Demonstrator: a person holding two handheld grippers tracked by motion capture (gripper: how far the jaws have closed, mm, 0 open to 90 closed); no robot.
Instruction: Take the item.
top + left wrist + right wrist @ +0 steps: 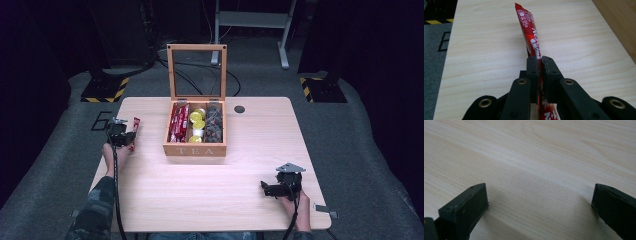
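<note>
left gripper: clamped on red sachet, far left of tea box
right gripper: wide open, empty
risk: thin mid-pinch (floppy sachet) may twist or slip

On my desk stands a wooden tea box, lid raised upright at the far side. Its compartments hold red sachets on the left, yellow rounds in the middle and dark pieces on the right. A small dark disc lies just beyond, near the far edge.
</note>
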